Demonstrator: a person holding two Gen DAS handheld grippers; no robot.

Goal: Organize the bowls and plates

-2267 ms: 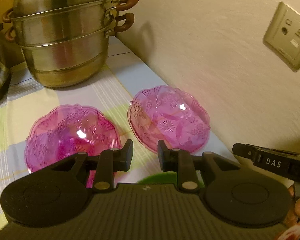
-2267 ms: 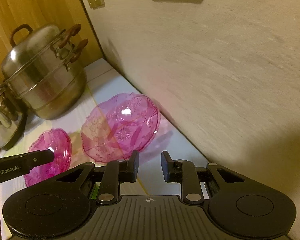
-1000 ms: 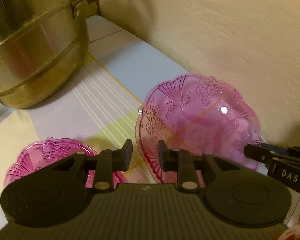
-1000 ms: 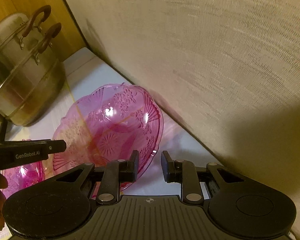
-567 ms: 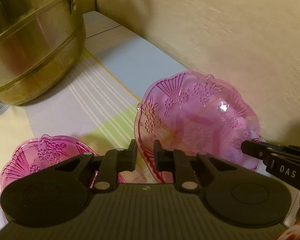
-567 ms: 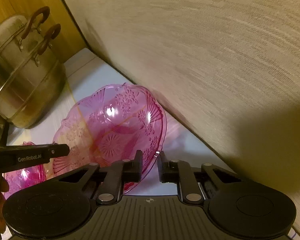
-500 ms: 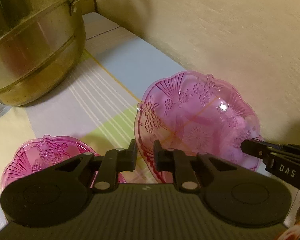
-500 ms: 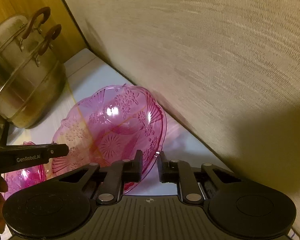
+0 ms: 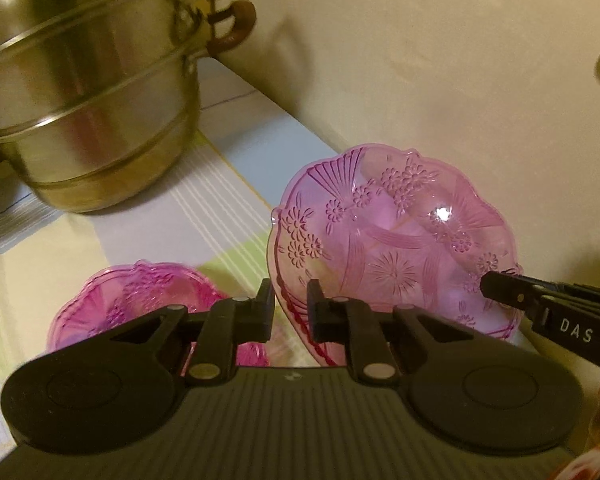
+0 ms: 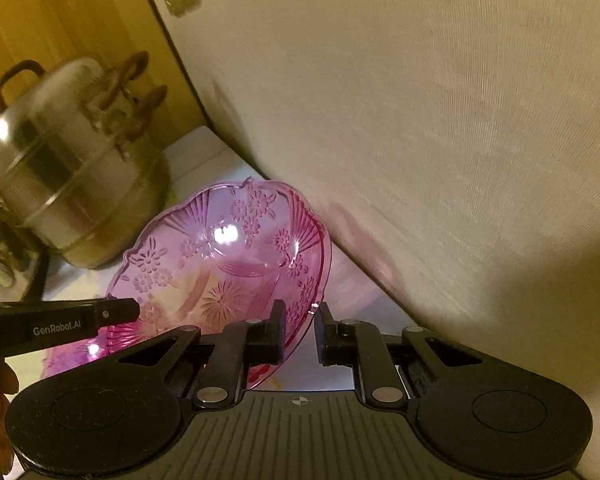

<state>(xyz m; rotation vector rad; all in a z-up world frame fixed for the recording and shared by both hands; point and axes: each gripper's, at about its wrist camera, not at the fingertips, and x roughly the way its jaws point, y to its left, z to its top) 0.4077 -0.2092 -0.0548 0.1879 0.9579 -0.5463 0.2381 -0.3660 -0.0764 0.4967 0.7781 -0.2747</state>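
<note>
I have the pink bowl [image 9: 396,240] pinched at two opposite edges of its rim: my left gripper [image 9: 291,309] has its jaws closed on the near-left edge, and my right gripper [image 10: 300,330] has its jaws closed on the right edge. Both pairs have just been closing, with the rim between them. The bowl is tilted, its open side turned toward me, beside the wall [image 10: 440,128] at the right end of the tabletop [image 9: 204,216], and it looks to be off the surface.

My worry is the grip itself. The rim is thin, scalloped, glossy plastic, and each pair of jaws holds only a small bite of it. If my hands drift apart or twist unevenly, I think the rim could pop out of one side and the bowl would swing or drop.

The second bowl [image 9: 148,304] sits low on the left, just beside my left gripper. Bringing this one over too low could knock it, and a skewed landing would stop them nesting. The steamer pot [image 9: 88,92] stands farther back, well clear.
</note>
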